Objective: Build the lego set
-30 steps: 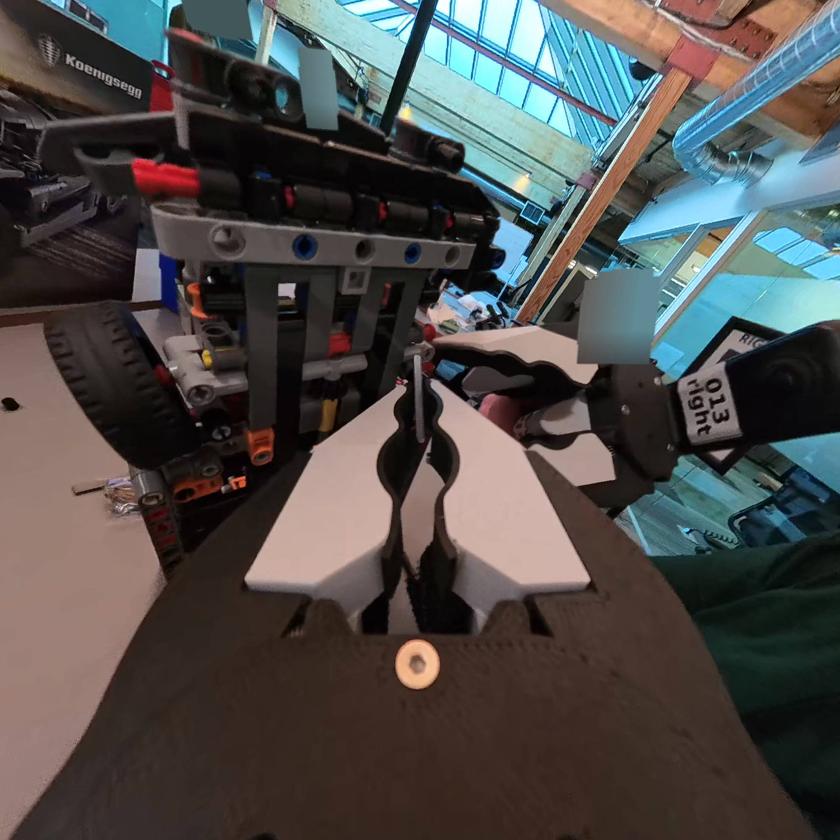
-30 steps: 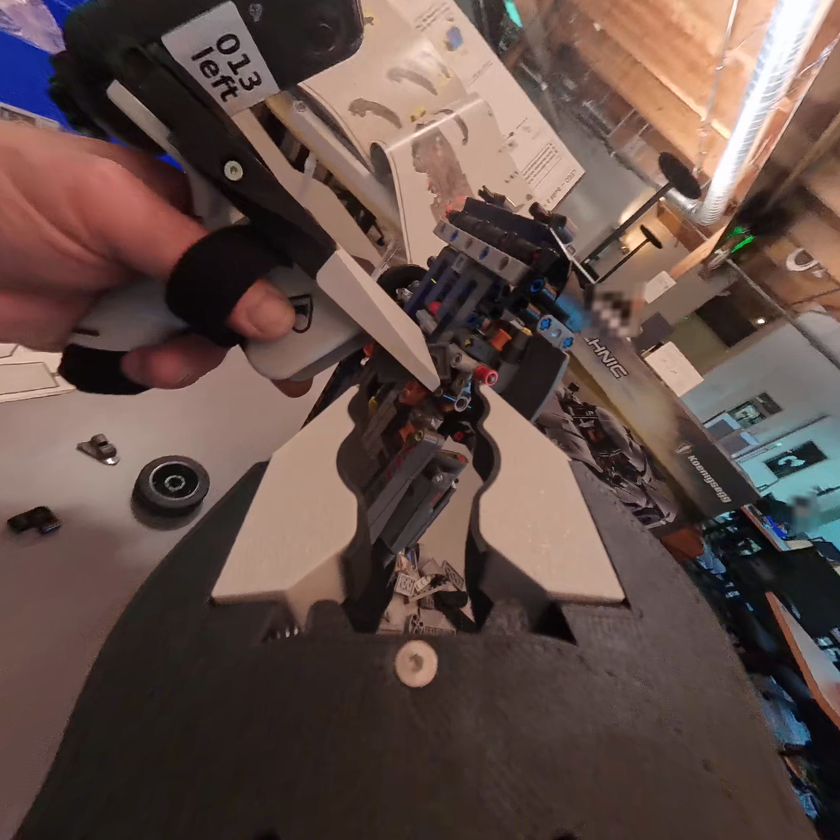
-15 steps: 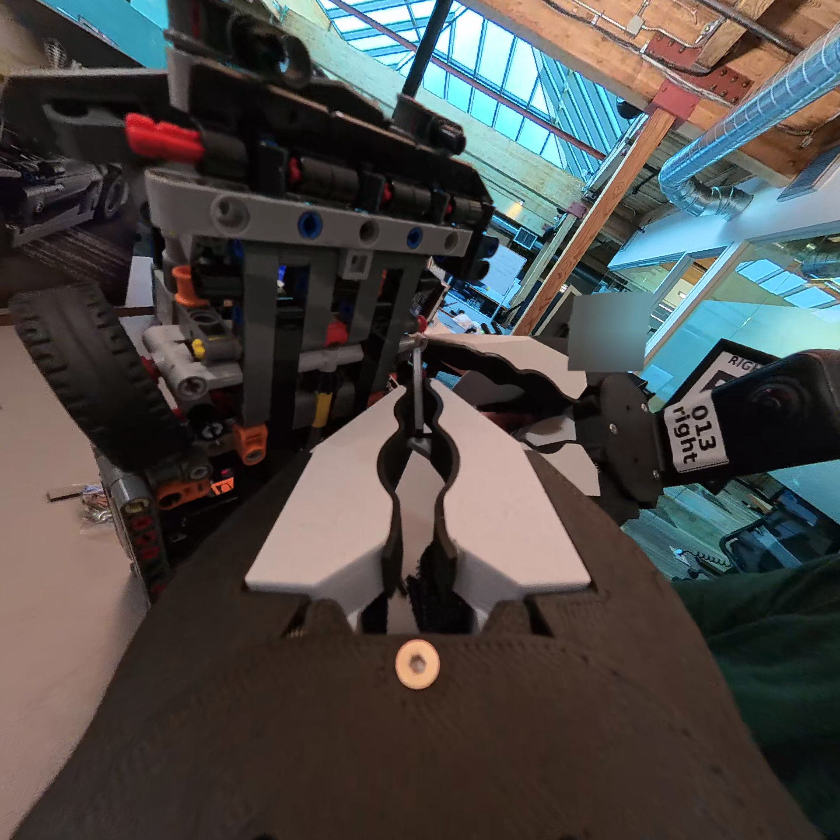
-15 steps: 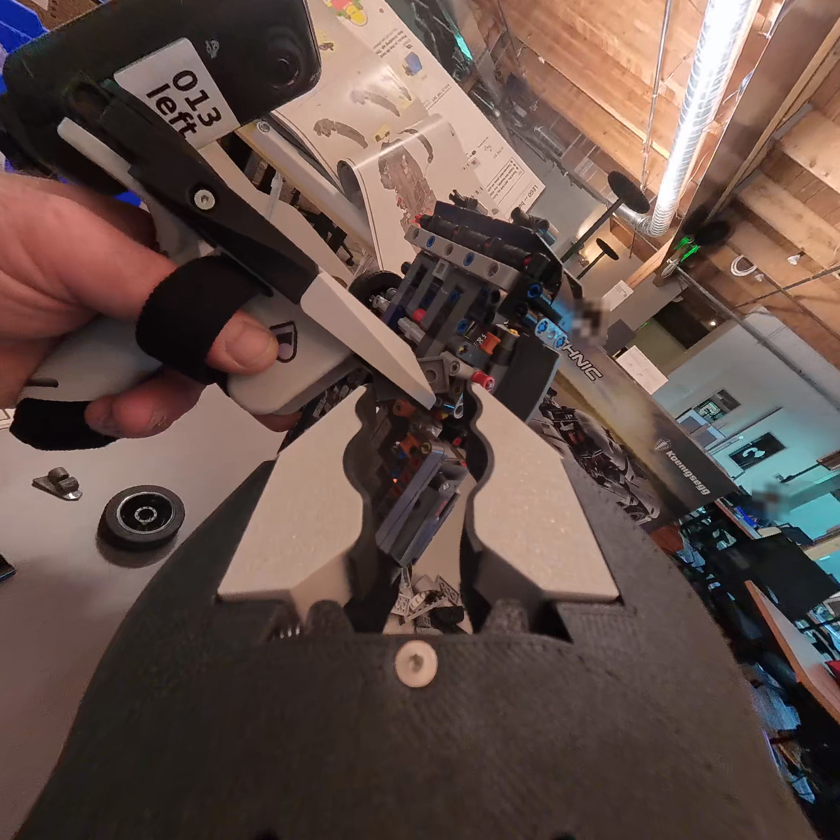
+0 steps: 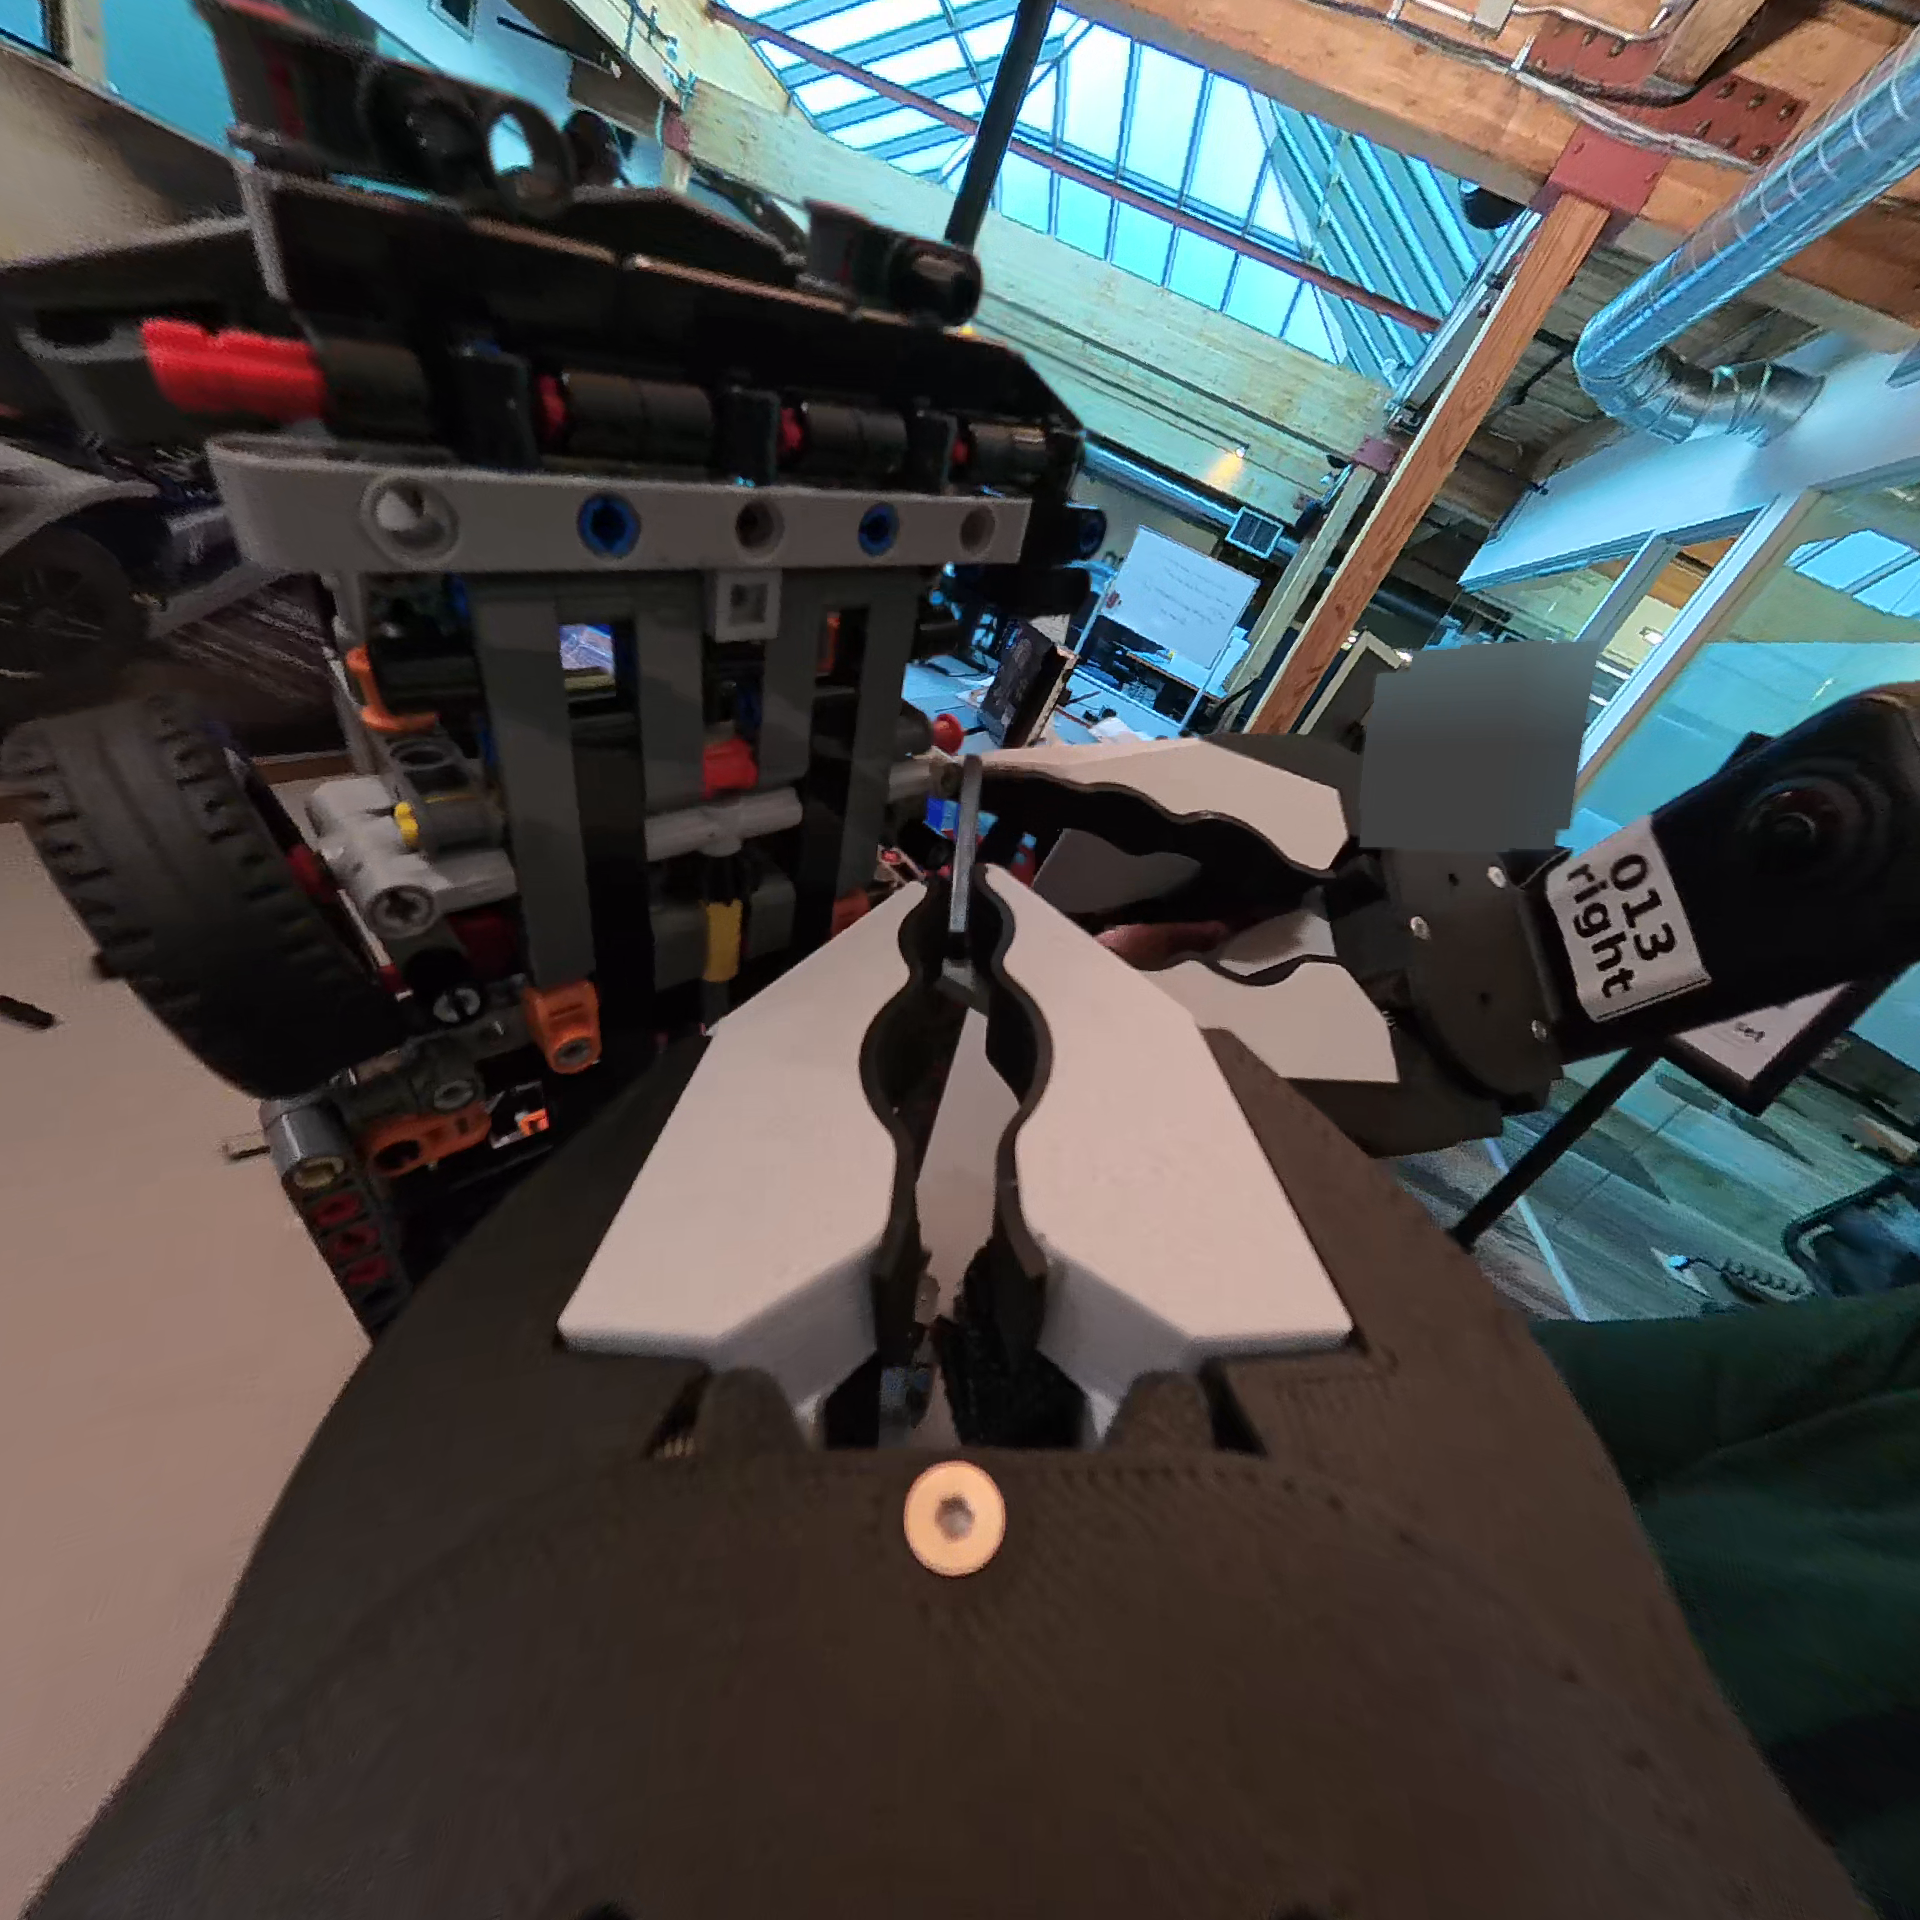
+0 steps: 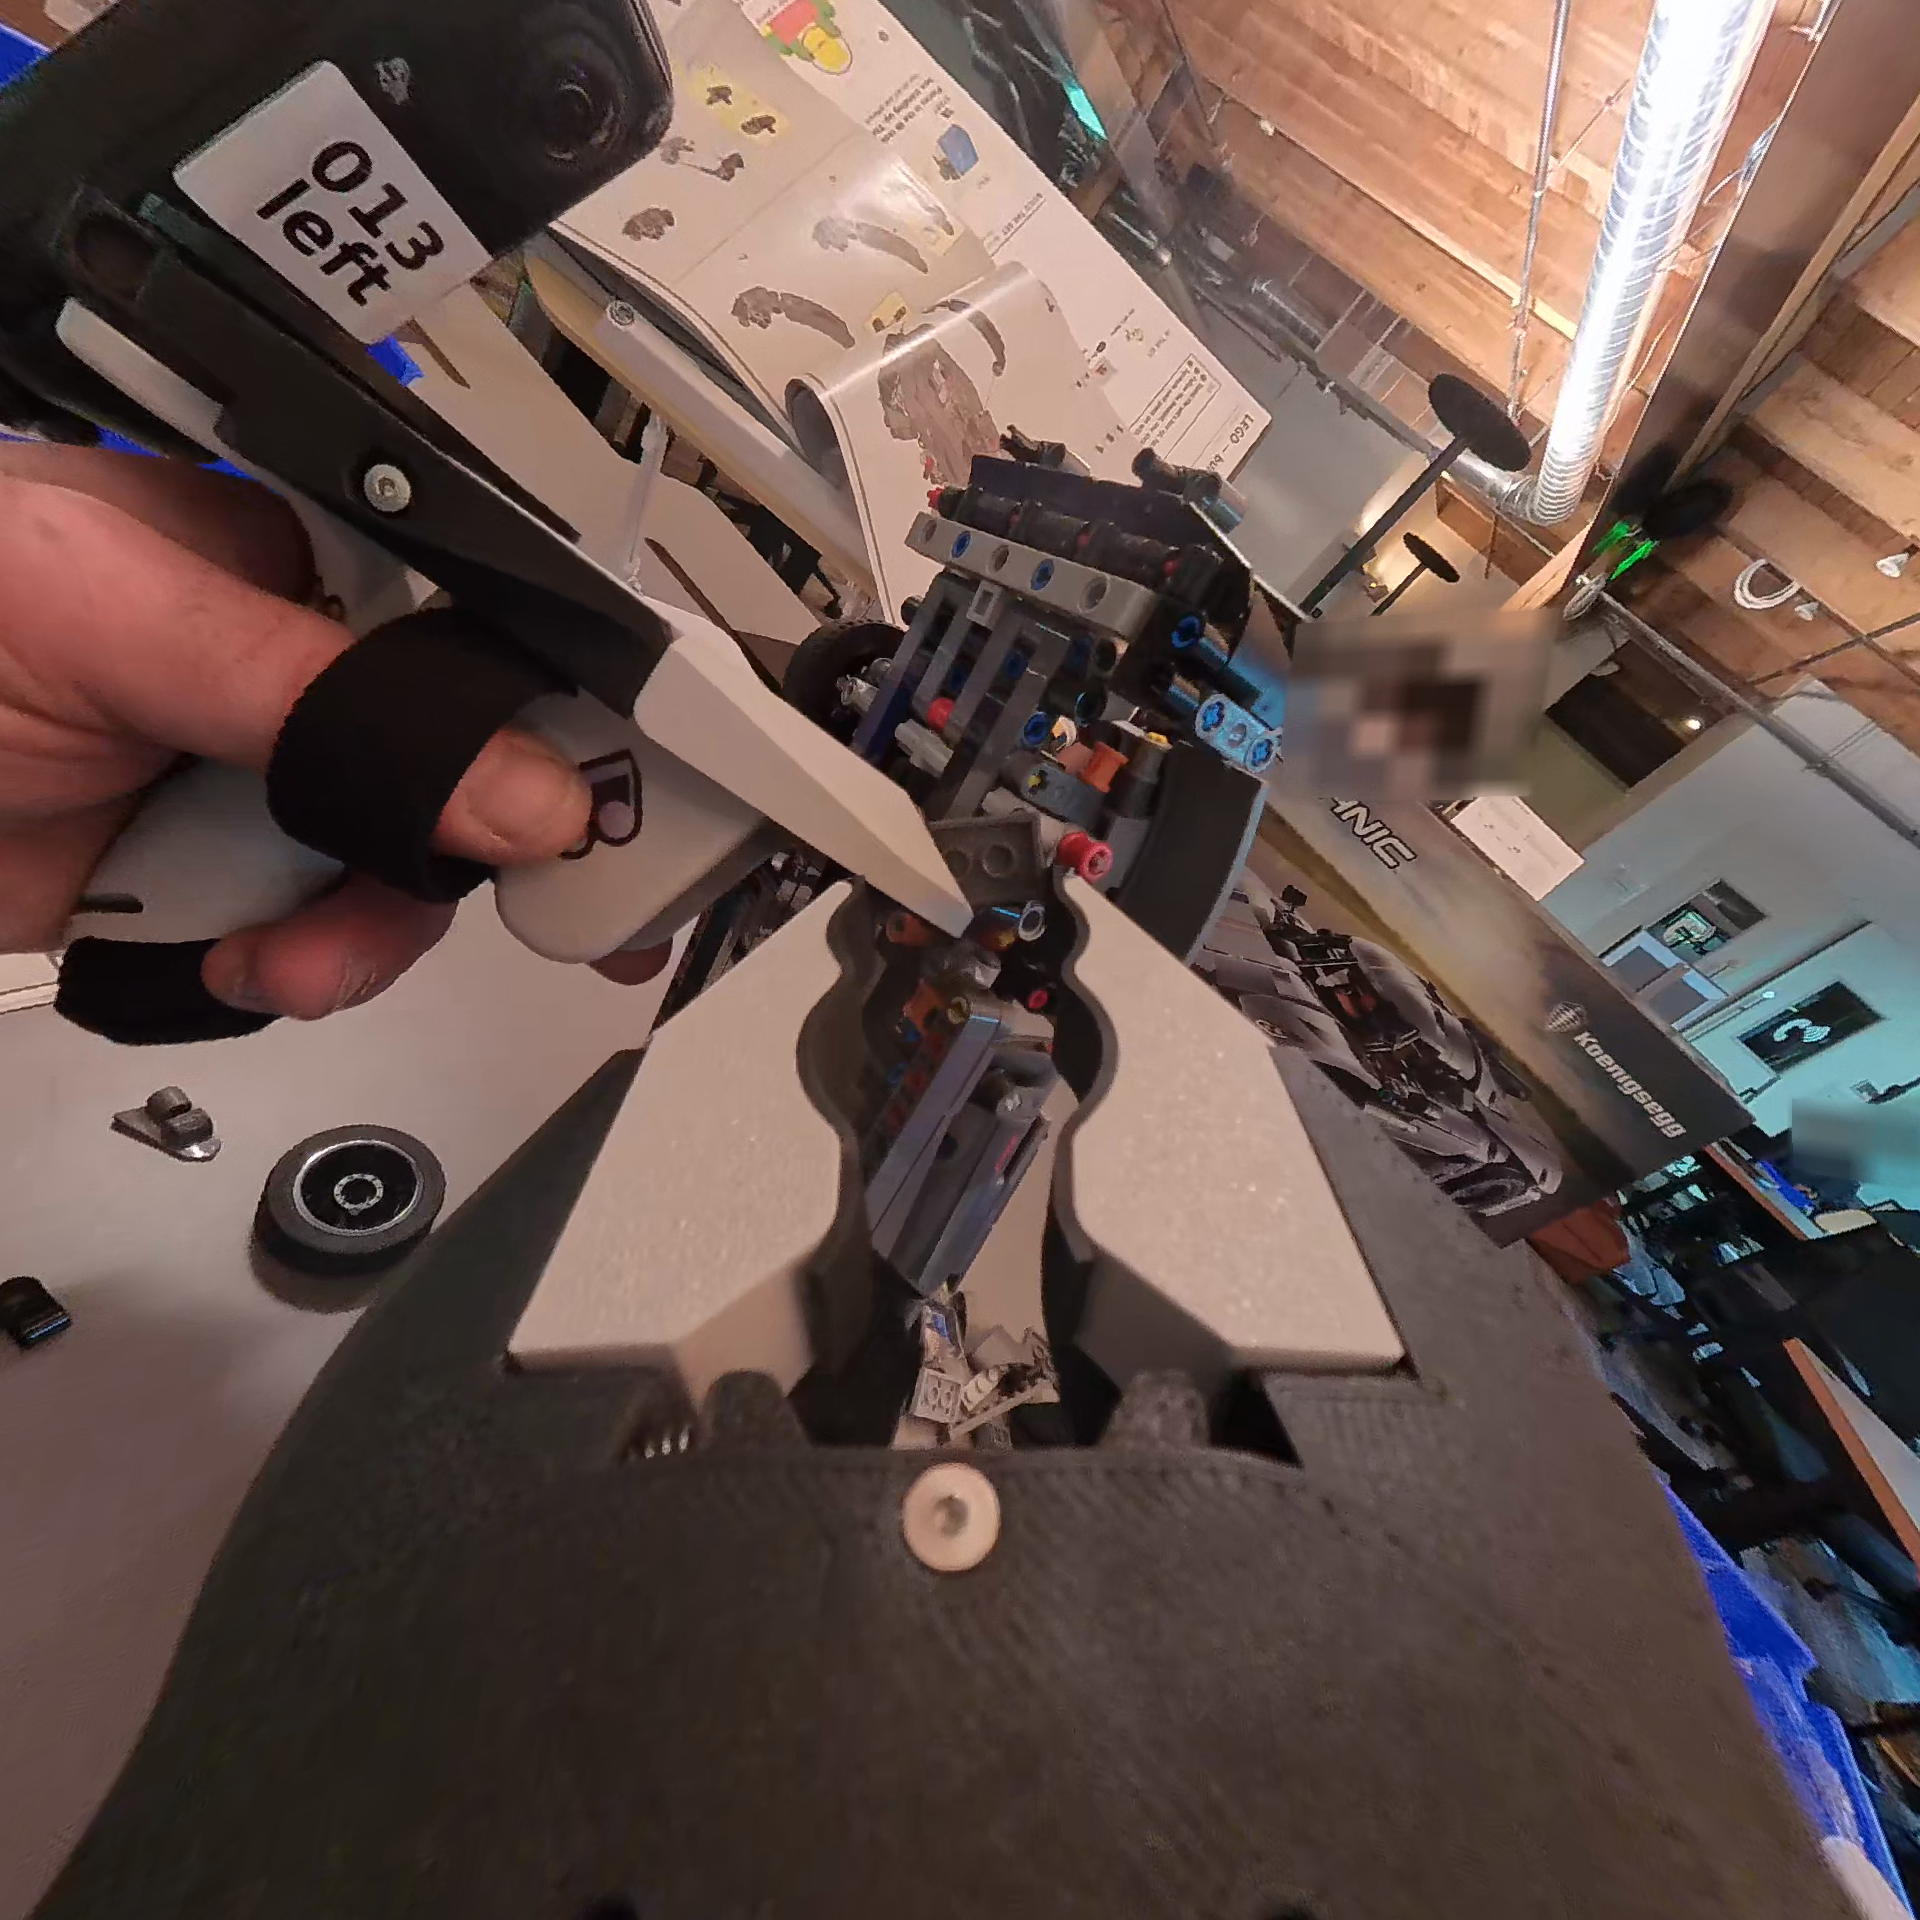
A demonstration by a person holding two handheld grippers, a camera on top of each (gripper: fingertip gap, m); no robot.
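Jaws: left gripper [image 5: 961,914] clenched on thin grey plate [image 5: 964,862], right gripper [image 6: 961,935] clamped around raised Technic car chassis [image 6: 1039,665]; mid-fitting, plate at chassis edge; next likely alignment, then firm press.

Daylight pours through the skylight [image 5: 1122,135] at the top of the left wrist view, leaving a cool teal cast on the glass at right. In the right wrist view a tube lamp [image 6: 1621,239] at upper right glares white above warm wood. Both frames are bright, with strong fisheye bending at the edges. The model [image 5: 623,582] looks slightly soft, and the tyre [image 5: 156,894] at the left edge is smeared.
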